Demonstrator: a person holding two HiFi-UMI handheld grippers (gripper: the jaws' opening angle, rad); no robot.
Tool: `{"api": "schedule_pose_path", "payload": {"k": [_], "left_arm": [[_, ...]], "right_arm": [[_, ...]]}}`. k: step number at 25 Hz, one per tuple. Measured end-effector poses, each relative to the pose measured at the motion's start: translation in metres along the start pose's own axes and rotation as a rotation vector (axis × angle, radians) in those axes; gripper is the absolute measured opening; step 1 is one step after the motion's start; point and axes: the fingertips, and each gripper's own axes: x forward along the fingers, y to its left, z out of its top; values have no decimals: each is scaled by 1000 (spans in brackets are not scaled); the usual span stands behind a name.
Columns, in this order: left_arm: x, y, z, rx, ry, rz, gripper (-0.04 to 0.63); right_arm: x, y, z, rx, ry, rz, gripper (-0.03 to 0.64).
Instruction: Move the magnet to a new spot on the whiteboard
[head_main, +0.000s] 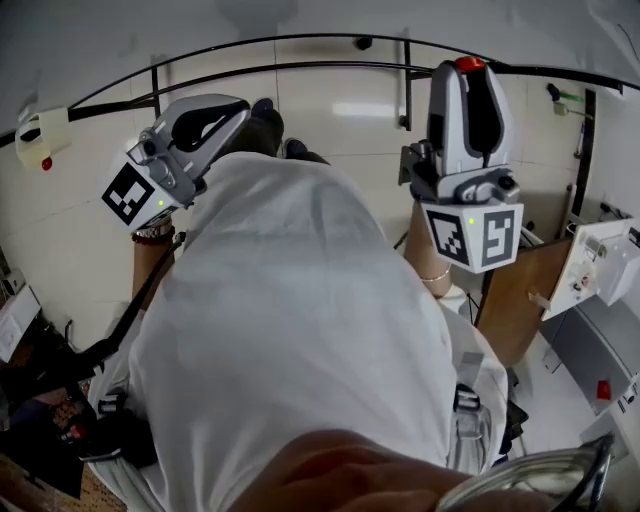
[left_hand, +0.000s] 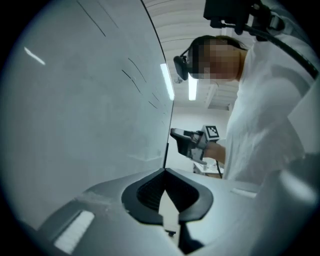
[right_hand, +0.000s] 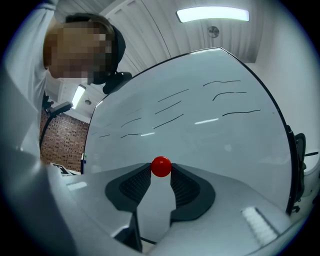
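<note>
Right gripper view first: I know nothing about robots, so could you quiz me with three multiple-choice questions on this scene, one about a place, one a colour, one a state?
1. Where is the small red round magnet?
A. between the jaw tips of the right gripper
B. lying on a desk
C. on the floor

2. What colour are the marker lines on the glossy white whiteboard?
A. green
B. black
C. orange

3. How do the jaws of the left gripper stand?
A. wide apart
B. clamped on a pen
C. together, empty

Answers:
1 A: the right gripper view shows the magnet pinched at the tips.
2 B: dark strokes cross the board.
3 C: the left gripper view shows the pads meeting with nothing between.
</note>
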Motion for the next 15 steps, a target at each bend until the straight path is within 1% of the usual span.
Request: {"api": "schedule_pose_path", "payload": {"k": [2, 4, 8, 10, 12, 13, 15], "left_arm": [[27, -14, 1, 14, 18, -66, 6], [47, -19, 8, 36, 34, -107, 6], [63, -29, 26, 89, 13, -186, 6], [59, -21, 28, 83, 3, -185, 6], [50, -2, 31, 50, -7, -186, 6], [47, 7, 33, 44, -8, -201, 6], [47, 20, 34, 62, 3, -247, 6]], "right_arm": [[4, -8, 12, -9, -5, -16, 126], [9, -13, 25, -31, -17, -25, 127], [19, -8, 43, -130, -18, -31, 127], [34, -1, 45, -174, -14, -49, 127], [54, 5, 47, -215, -19, -87, 127], [65, 7, 48, -233, -23, -107, 127], [82, 7, 52, -256, -29, -139, 127]]}}
